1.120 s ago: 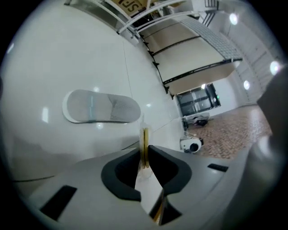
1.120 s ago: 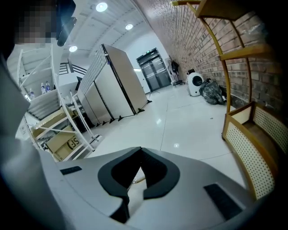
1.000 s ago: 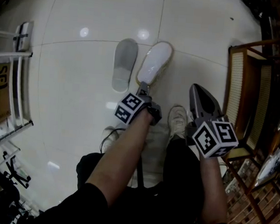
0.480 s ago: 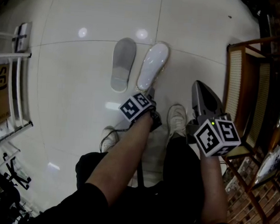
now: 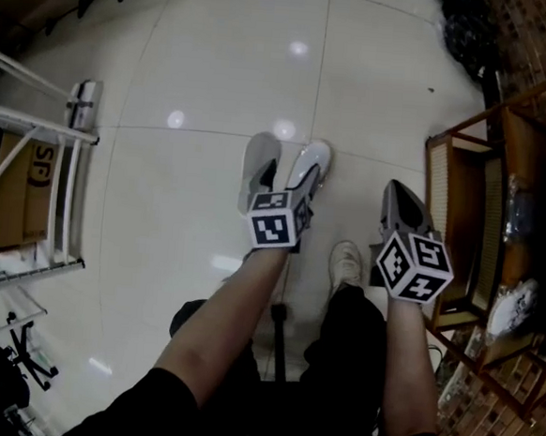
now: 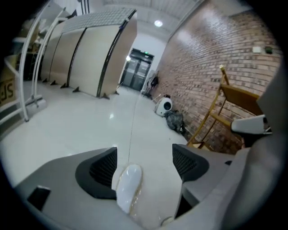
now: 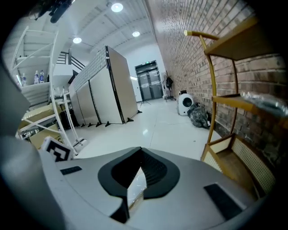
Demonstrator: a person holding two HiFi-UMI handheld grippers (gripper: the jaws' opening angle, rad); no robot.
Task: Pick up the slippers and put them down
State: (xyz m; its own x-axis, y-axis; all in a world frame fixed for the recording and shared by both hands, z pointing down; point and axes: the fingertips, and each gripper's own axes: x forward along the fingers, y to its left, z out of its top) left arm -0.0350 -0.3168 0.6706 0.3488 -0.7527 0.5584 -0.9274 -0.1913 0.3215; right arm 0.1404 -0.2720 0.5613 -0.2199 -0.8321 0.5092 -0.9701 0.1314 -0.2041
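Observation:
Two slippers lie side by side on the pale tiled floor: a grey one (image 5: 260, 162) on the left and a white one (image 5: 312, 161) on the right. My left gripper (image 5: 287, 183) hangs above their near ends. Its jaws have just been opening and stand wide open. In the left gripper view the white slipper (image 6: 128, 184) shows low between the open left gripper (image 6: 144, 164), lying on the floor and not gripped. My right gripper (image 5: 402, 196) is off to the right, apart from both slippers. In the right gripper view the right gripper (image 7: 139, 173) is shut and holds nothing.
A wooden shelf rack (image 5: 460, 227) stands close on the right. A white metal frame (image 5: 34, 147) with a cardboard box (image 5: 12, 192) is at the left. The person's white shoe (image 5: 347, 263) is near the slippers. Folding panels (image 6: 90, 54) and dark bags (image 6: 174, 120) stand farther off.
A second ago my left gripper held the white slipper's near end tilted up. It set the slipper flat beside the grey one, let go and rose. The right gripper rose slightly.

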